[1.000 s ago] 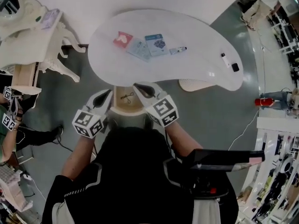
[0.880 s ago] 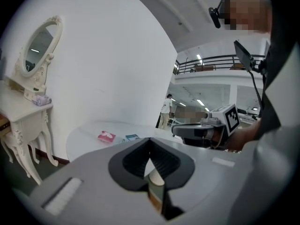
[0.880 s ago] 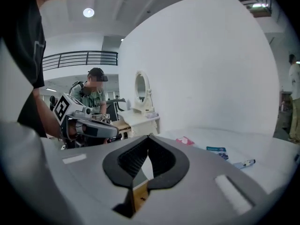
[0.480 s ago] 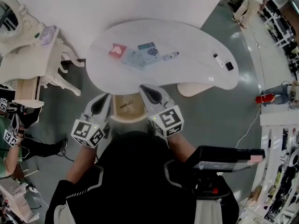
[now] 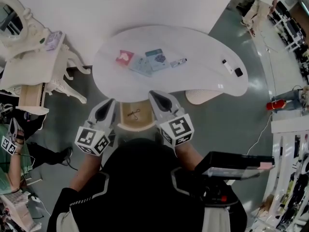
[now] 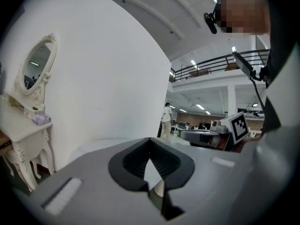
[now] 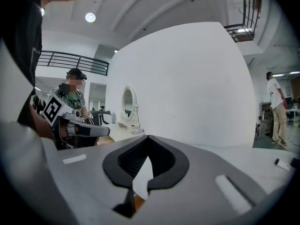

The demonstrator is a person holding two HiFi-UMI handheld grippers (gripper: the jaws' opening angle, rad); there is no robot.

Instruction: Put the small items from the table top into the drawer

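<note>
On either side of the open drawer (image 5: 145,123), left gripper (image 5: 108,103) and right gripper (image 5: 154,94) hang closed, empty; reaching unopened for small items (image 5: 145,62) on the table (image 5: 203,76) risks shoving them off.

Drawer (image 5: 143,123) hangs open at the table's (image 5: 203,45) 7 o'clock, light wood inside, one small dark bit (image 5: 133,114) lying in it. On top, out toward 9 o'clock: red packet (image 5: 124,57), pale blue packet (image 5: 140,66), teal card (image 5: 157,58), little tube (image 5: 178,62). At 3 o'clock: white stick (image 5: 227,65), black block (image 5: 238,72).
</note>
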